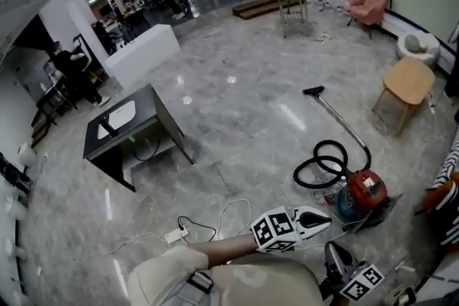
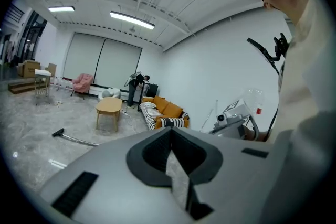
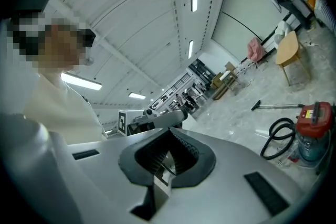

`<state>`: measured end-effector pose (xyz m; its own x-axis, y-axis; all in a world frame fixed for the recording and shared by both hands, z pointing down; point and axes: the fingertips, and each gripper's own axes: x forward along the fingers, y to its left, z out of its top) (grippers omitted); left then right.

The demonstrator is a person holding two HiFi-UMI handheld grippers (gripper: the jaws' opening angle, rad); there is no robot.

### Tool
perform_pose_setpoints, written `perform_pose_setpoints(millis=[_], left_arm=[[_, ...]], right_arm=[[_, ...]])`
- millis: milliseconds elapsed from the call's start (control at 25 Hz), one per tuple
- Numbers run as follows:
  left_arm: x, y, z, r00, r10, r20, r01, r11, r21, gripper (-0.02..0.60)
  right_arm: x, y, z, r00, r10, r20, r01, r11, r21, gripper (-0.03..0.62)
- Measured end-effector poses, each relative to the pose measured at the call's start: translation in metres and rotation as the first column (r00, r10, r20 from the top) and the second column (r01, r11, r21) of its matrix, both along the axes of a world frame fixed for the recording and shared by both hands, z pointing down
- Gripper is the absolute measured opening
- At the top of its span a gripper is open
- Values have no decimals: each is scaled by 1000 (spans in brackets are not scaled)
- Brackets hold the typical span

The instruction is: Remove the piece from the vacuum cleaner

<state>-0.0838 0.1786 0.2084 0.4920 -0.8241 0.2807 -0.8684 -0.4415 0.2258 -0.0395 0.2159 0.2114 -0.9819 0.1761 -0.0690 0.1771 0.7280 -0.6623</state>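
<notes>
The red and blue canister vacuum cleaner (image 1: 364,192) stands on the marble floor at the right; it also shows in the right gripper view (image 3: 313,131). Its black hose (image 1: 322,165) loops beside it. A metal wand with a black floor nozzle (image 1: 313,90) runs away from it. My left gripper (image 1: 324,220) hovers shut and empty just left of the canister, its jaws tapering to a point. My right gripper (image 1: 343,270) sits low at the bottom right, shut with nothing in it. Each gripper's own view, left gripper (image 2: 170,131) and right gripper (image 3: 169,134), shows the pads meeting.
A black table (image 1: 153,110) stands to the left. A wooden stool (image 1: 407,81) and a pink armchair (image 1: 368,3) are at the far right. A white power strip (image 1: 176,233) with cables lies near my feet. A striped sofa (image 2: 160,113) is beside the vacuum. People stand far off.
</notes>
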Motion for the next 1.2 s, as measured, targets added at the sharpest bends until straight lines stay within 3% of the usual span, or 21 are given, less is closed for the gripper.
perform_pose_setpoints(millis=[280, 480, 640, 840, 1040, 1200], left_arm=[[31, -32, 9, 993, -98, 63, 98, 995, 1, 3], [65, -33, 13, 992, -95, 83, 98, 995, -24, 3], [68, -46, 21, 990, -103, 95, 104, 995, -6, 3], [57, -87, 10, 994, -44, 103, 43, 999, 8, 3], [75, -136, 27, 991, 76, 111, -76, 997, -2, 3], [55, -175, 42, 986, 127, 112, -125, 992, -21, 3]], right_arm=[[33, -60, 11, 998, -56, 25, 56, 998, 14, 3], [68, -58, 17, 997, -75, -2, 75, 997, 21, 3], [74, -70, 25, 998, -59, 8, 58, 992, 113, 3], [69, -107, 9, 998, 59, -29, -54, 987, 148, 3], [100, -152, 31, 966, 244, -89, -238, 969, 69, 3], [85, -184, 43, 941, 307, -140, -304, 952, 42, 3]])
